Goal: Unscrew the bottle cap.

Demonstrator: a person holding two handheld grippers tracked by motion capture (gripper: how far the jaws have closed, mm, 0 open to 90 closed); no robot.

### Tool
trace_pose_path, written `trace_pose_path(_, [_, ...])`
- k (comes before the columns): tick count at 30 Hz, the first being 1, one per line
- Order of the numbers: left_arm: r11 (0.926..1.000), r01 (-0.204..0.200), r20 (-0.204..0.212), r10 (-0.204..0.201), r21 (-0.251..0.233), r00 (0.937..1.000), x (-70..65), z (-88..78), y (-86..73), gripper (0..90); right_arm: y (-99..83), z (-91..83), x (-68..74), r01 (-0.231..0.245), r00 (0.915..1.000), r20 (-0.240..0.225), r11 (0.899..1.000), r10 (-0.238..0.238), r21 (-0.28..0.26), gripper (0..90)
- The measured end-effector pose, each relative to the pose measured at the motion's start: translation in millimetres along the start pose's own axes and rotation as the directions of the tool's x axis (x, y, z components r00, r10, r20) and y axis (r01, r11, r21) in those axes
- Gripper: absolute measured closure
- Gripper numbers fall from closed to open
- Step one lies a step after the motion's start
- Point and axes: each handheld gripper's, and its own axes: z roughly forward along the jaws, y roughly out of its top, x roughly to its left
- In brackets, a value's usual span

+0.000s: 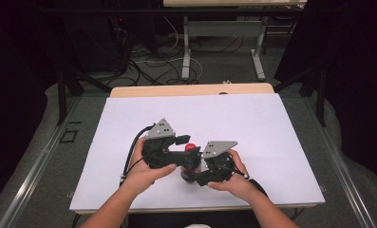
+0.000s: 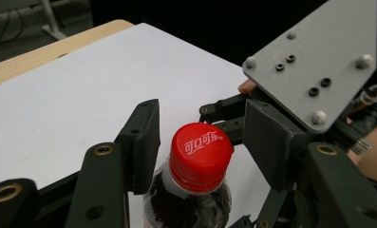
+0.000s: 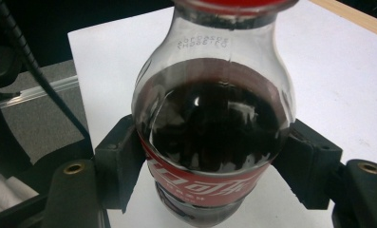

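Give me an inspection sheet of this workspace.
Surface: white sheet over a wooden table.
Job's things: cola bottle, upright, dark drink inside, red cap on.
Clutter: nothing seen.
Grippers: right gripper clamps the bottle's body at the label; left gripper straddles the cap, one pad close beside it, the other apart.
Cables: black cable trails from the left gripper; loose cables on the floor beyond.
Surroundings: dark curtains, table legs behind.
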Motion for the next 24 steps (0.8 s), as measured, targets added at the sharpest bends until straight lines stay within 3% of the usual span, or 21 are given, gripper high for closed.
trace_pose_path(7, [0.9981, -0.051, 0.058, 0.049, 0.035, 0.9971, 8.2, -4.4, -2.4, 52.0, 0.6, 0.7, 1.7, 0.007, 0.9998, -0.021, 1.000, -0.007, 0.004, 30.2])
trace_pose_path(11, [0.9993, -0.021, 0.086, 0.018, 0.030, 0.9961, 12.1, -0.7, -5.1, 54.7, 0.6, 0.6, 1.8, 0.007, 0.9997, -0.025, 1.000, -0.006, 0.006, 30.2])
trace_pose_path(16, [0.9987, -0.038, 0.136, 0.033, 0.033, 0.9901, 16.0, 5.0, -4.9, 59.4, 0.6, 2.0, 3.6, 0.011, 0.9994, -0.031, 1.000, -0.011, 0.008, 30.2])
trace_pose_path(19, [0.9994, -0.012, 0.117, 0.008, 0.034, 0.9931, 13.2, 7.5, -4.5, 60.5, 0.5, 2.8, 3.9, 0.015, 0.9995, -0.028, 1.000, -0.014, 0.008, 30.2])
trace_pose_path(22, [0.9997, -0.010, 0.066, 0.009, 0.022, 0.9978, 9.0, 9.5, -4.8, 61.0, 0.1, 2.5, 2.4, 0.001, 0.9998, -0.020, 1.000, -0.001, 0.013, 30.2])
trace_pose_path(24, [0.9998, 0.016, 0.017, -0.016, 0.009, 0.9997, 4.3, 10.8, -5.9, 61.2, -0.1, 2.5, 1.7, -0.004, 0.9999, -0.011, 1.000, 0.004, 0.012, 30.2])
